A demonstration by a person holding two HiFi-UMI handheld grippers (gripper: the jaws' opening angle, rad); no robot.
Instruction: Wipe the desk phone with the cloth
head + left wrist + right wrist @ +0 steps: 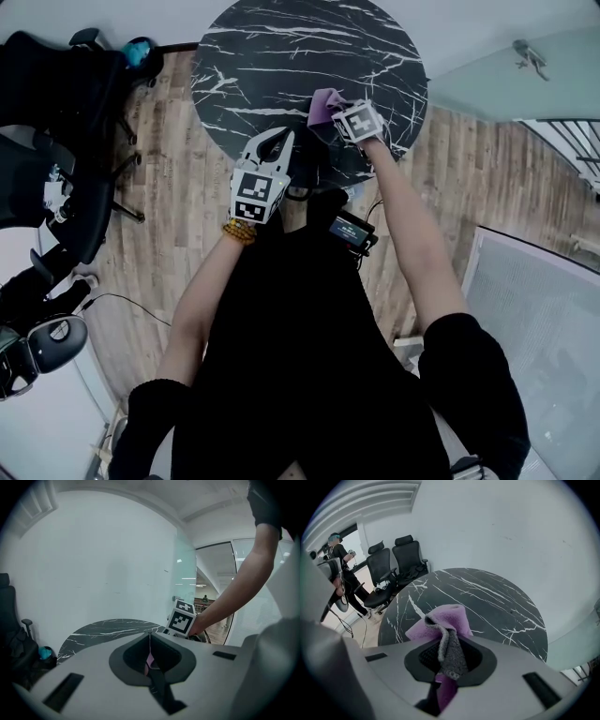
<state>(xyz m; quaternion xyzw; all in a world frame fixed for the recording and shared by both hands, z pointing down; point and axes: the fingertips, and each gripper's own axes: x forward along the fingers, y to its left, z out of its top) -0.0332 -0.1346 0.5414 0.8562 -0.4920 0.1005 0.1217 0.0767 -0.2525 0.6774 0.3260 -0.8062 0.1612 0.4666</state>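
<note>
The right gripper (449,643) is clenched on the cloth (443,620), a purple fabric with a grey knitted face that bunches up above the jaws and hangs down between them. It is held above the near part of a round table (492,597) of black stone with white veins. The left gripper (150,641) has its jaws pressed together. A thin pink sliver shows at the seam, and I cannot tell whether it is pinched there or only seen past them. In the head view this gripper sits just beside the right one at the table's near edge, where a dark form (314,167) lies below them, too dark to identify.

The tabletop beyond the cloth is bare. The floor (187,216) is of wood planks. Black office chairs (401,557) stand to the left of the table, and a person (340,557) stands near them. A plain white wall (501,527) rises behind the table, and a glass partition (185,573) adjoins it.
</note>
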